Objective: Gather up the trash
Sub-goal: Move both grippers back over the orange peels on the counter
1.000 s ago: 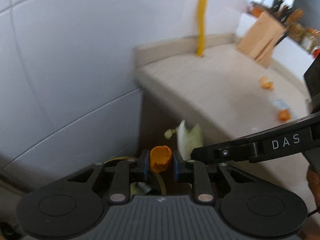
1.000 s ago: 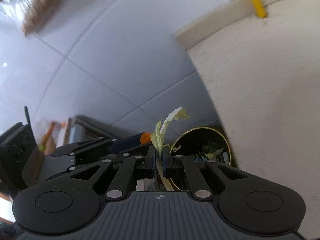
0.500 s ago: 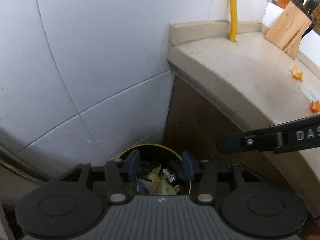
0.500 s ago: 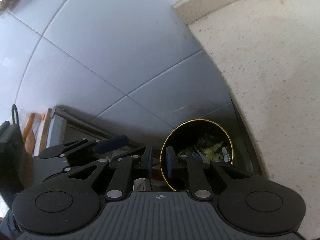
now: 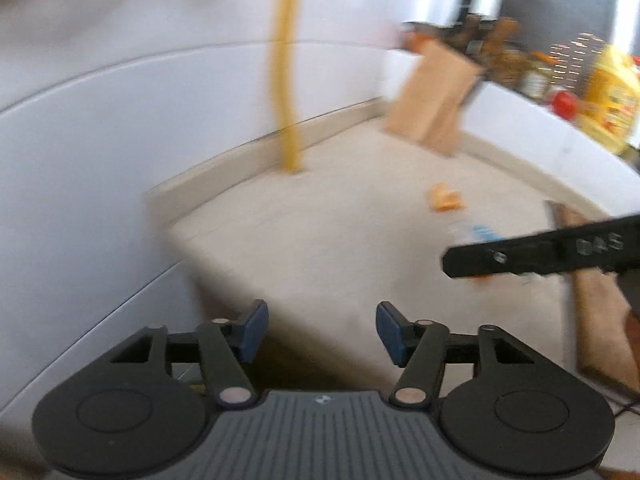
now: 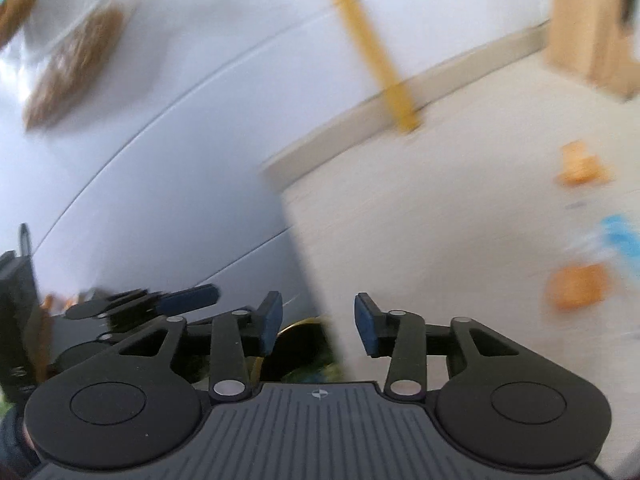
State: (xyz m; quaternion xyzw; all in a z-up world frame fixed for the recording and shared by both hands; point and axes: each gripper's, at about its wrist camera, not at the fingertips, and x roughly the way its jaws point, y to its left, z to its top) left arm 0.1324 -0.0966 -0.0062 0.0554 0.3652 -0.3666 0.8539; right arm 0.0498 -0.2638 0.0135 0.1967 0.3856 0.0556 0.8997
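Both views are being smeared by motion blur. The left gripper (image 5: 318, 332) is being held above the near corner of the beige counter (image 5: 360, 248), its jaws opening and nothing being gripped between the blue pads (image 5: 252, 330). The right gripper (image 6: 318, 324) is likewise being opened, with nothing caught between its pads (image 6: 272, 320); in the left wrist view one of its black fingers (image 5: 540, 252) is being seen crossing in at about 3 o'clock.

Under the right gripper, at roughly 6 o'clock in its own view, a sliver of the gold-rimmed trash bin (image 6: 298, 326) is being shown below the counter edge, with greenish scraps inside it, though little can be made out through the blur.

On the counter, trash is being left lying: an orange peel piece (image 6: 582, 166) at about 2 o'clock of the right wrist view, a second orange peel piece (image 6: 576, 286) at 3 o'clock, and between them what is probably a blue-and-clear wrapper (image 6: 622, 240).

A yellow pipe (image 5: 288, 68) is being seen rising from the counter's back edge at 12 o'clock, and a wooden knife block (image 5: 434, 100) is being seen at 1 o'clock against the white tiled wall (image 5: 120, 128).
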